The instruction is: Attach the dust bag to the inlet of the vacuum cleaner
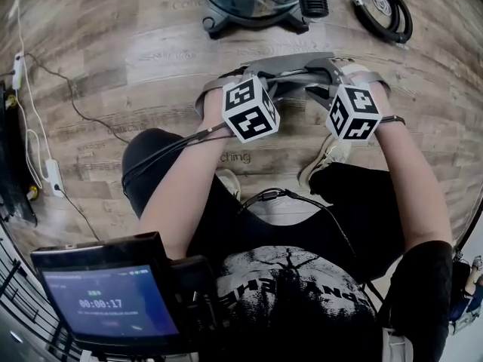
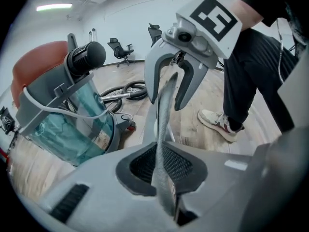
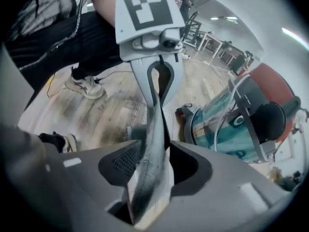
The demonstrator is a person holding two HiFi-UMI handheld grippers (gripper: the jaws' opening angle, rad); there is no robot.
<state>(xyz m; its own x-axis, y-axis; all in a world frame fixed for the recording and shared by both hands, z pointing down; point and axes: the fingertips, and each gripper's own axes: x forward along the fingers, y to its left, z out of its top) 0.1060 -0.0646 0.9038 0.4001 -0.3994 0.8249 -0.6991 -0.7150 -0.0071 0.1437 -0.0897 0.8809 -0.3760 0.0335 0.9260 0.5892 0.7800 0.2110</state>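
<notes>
Cloth is what the grey dust bag (image 2: 164, 124) looks like, limp and light, with what seems a stiffer card piece at one end; it is held up between the two grippers, well apart from the vacuum cleaner (image 1: 253, 2) on the floor (image 1: 151, 59) ahead. The left gripper (image 2: 164, 170) is nipped tight on one edge, while the right gripper (image 3: 149, 161) stands fairly wide, the bag passing between its jaws unpressed. Being floppy, it will likely sag and fold unless taken by the stiff part, which is probably also what must meet the inlet.
</notes>
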